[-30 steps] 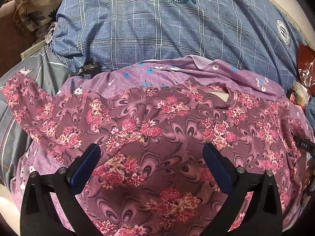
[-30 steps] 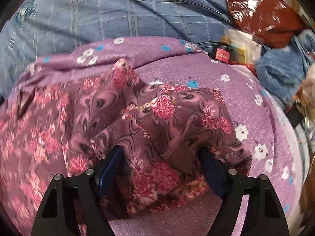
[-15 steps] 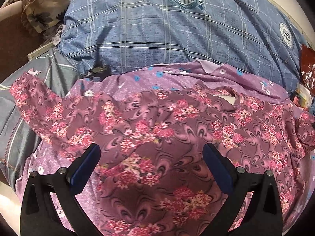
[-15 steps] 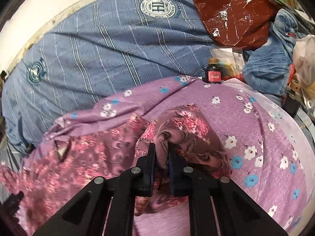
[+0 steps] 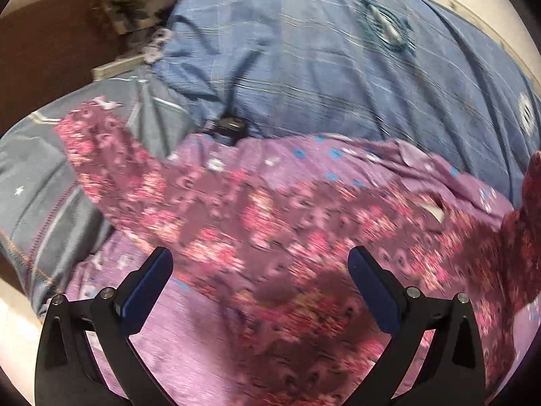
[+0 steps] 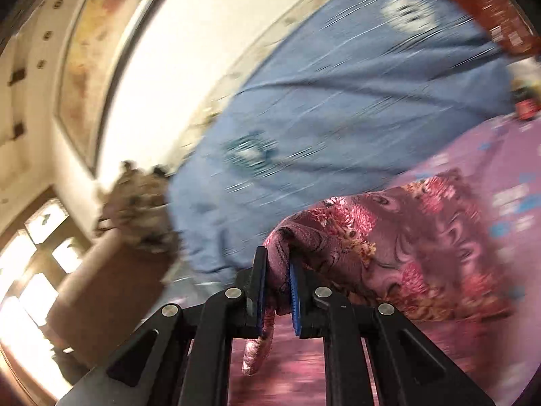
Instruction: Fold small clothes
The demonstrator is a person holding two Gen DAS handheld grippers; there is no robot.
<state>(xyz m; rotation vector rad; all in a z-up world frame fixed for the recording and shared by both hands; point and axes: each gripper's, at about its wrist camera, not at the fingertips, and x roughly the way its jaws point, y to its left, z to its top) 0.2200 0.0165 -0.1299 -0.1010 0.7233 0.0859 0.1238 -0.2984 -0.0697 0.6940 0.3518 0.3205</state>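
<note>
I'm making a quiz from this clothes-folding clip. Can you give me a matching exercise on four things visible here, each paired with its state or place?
Things:
1. right gripper
2. left gripper
3. floral garment
4. blue checked quilt

States or places:
A. open, nothing held
B. bunched up behind the purple sheet
C. spread on the purple sheet, one end lifted
D. shut on floral cloth

Pairs: 1-D, 2-A, 3-C, 4-B

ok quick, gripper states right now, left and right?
Left gripper: open, holding nothing, above the floral garment.
Right gripper: shut on a bunched fold of the floral garment.
</note>
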